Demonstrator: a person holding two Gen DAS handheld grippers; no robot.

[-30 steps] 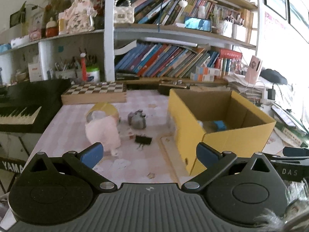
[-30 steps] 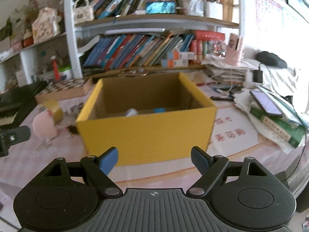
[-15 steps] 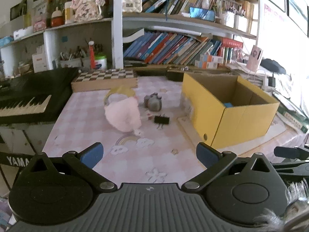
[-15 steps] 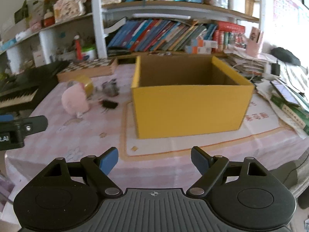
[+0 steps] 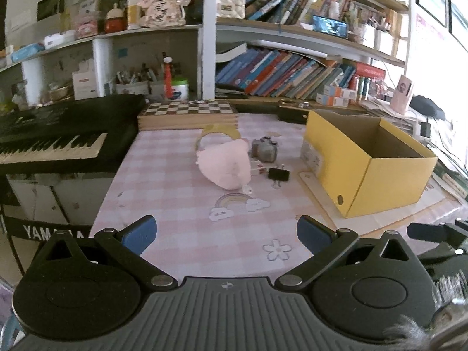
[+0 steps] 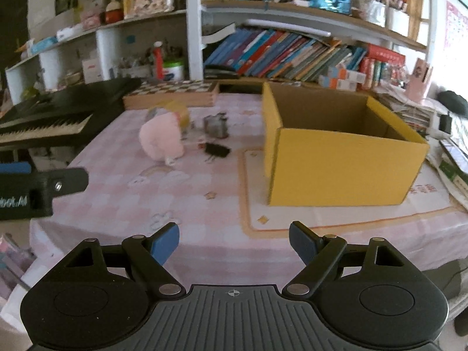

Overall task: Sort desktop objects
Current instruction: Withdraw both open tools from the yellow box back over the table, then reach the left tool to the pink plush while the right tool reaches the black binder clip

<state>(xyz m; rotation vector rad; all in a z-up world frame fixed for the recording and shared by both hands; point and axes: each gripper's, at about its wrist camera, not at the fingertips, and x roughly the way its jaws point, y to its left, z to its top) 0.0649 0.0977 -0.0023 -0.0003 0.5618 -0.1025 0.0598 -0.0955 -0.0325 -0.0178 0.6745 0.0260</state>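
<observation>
A yellow cardboard box [image 5: 380, 181] [image 6: 345, 169] stands open on the pink checked table [image 5: 175, 193], to the right. Left of it lie a pink plush toy [image 5: 225, 165] [image 6: 162, 139], a yellow tape roll [image 5: 218, 133] [image 6: 178, 109] behind it, a small grey object [image 5: 264, 150] [image 6: 216, 125] and a black binder clip [image 5: 279, 174] [image 6: 218, 149]. My left gripper [image 5: 226, 235] is open and empty over the table's near edge. My right gripper [image 6: 234, 242] is open and empty, pulled back from the table's front edge. The box's inside is hidden.
A black keyboard [image 5: 58, 137] sits at the left. A chessboard box [image 5: 188, 114] lies at the back. Shelves full of books [image 5: 292, 73] rise behind. Books and papers [image 6: 450, 163] pile up at the right of the box.
Both grippers have pulled back and away from the box and table. The objects on the table have stayed in place. Both stay open.
</observation>
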